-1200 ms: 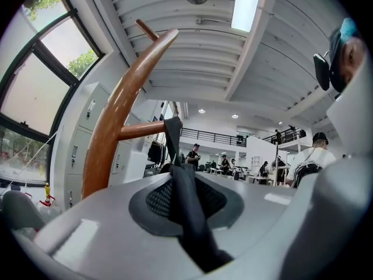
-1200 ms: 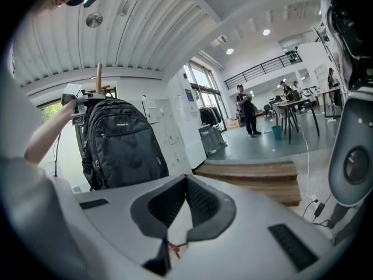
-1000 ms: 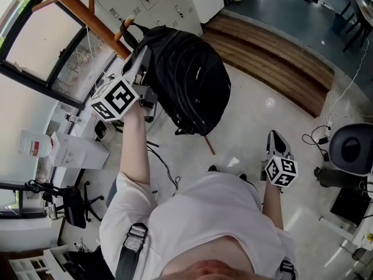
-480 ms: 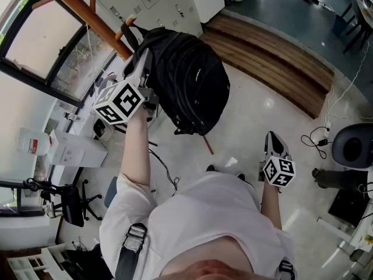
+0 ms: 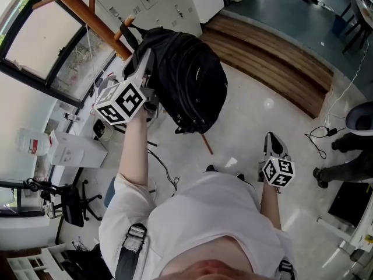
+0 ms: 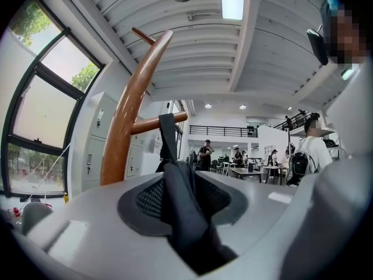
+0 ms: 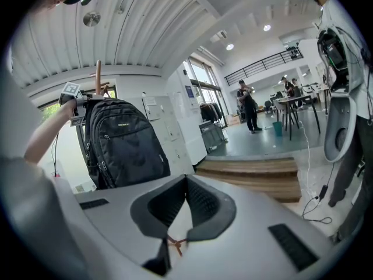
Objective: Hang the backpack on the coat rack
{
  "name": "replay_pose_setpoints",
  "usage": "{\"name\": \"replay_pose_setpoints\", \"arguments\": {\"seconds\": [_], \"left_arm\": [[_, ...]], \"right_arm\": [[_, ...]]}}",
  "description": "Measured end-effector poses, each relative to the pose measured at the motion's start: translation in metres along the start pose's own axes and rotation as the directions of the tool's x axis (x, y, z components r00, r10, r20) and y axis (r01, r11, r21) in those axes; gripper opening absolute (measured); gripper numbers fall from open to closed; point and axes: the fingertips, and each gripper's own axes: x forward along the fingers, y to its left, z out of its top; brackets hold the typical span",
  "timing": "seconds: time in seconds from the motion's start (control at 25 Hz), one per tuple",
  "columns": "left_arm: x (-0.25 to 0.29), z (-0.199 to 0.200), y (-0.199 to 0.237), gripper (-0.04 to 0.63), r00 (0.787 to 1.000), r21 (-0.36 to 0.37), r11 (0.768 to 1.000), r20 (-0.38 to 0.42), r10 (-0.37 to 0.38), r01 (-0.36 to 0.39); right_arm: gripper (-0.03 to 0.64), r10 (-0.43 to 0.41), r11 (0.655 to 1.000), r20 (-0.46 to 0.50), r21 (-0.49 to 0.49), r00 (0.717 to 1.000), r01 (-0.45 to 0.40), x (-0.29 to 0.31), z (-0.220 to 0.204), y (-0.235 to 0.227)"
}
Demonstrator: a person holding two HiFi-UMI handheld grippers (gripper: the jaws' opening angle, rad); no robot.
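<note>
The black backpack (image 5: pixel 192 80) hangs against the orange wooden coat rack (image 5: pixel 87 13), its top handle strap (image 6: pixel 168 136) looped over a side peg (image 6: pixel 152 123) of the pole (image 6: pixel 125 121). My left gripper (image 5: pixel 143 63) is raised to that strap. Its jaws are opening, and the strap still lies loosely between them in the left gripper view (image 6: pixel 178 174). My right gripper (image 5: pixel 273 137) hangs low at the person's side, well away from the bag, shut with nothing in it (image 7: pixel 186 182). The right gripper view shows the whole backpack (image 7: pixel 122 142) from the side.
A low wooden step platform (image 5: pixel 274 57) runs behind the bag, with white lockers (image 5: pixel 151 2) beyond. A window and a cluttered desk (image 5: pixel 70 147) are at left. Cables (image 5: pixel 320 136) lie on the floor at right, where a person's legs (image 5: pixel 349 165) stand.
My left gripper has rolled slightly and its cube shifted a little right. The backpack has settled a touch lower on the rack. A person has stepped in at the right edge.
</note>
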Motion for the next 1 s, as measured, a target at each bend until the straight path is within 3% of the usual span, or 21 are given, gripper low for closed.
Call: {"name": "replay_pose_setpoints", "arguments": {"seconds": [0.36, 0.76, 1.0], "left_arm": [[-0.012, 0.002, -0.010, 0.201, 0.999, 0.074, 0.996, -0.002, 0.041, -0.041], [-0.055, 0.008, -0.012, 0.204, 0.995, 0.104, 0.991, 0.045, 0.084, -0.089], [-0.075, -0.017, -0.047, 0.204, 0.999, 0.100, 0.994, 0.020, -0.037, 0.035]], "right_arm": [[0.009, 0.014, 1.000, -0.010, -0.007, 1.000, -0.015, 0.000, 0.002, -0.002], [0.009, 0.044, 0.999, -0.023, -0.025, 0.999, -0.045, 0.000, 0.001, 0.007], [0.009, 0.060, 0.997, -0.029, -0.037, 0.998, -0.061, 0.003, 0.001, 0.011]]}}
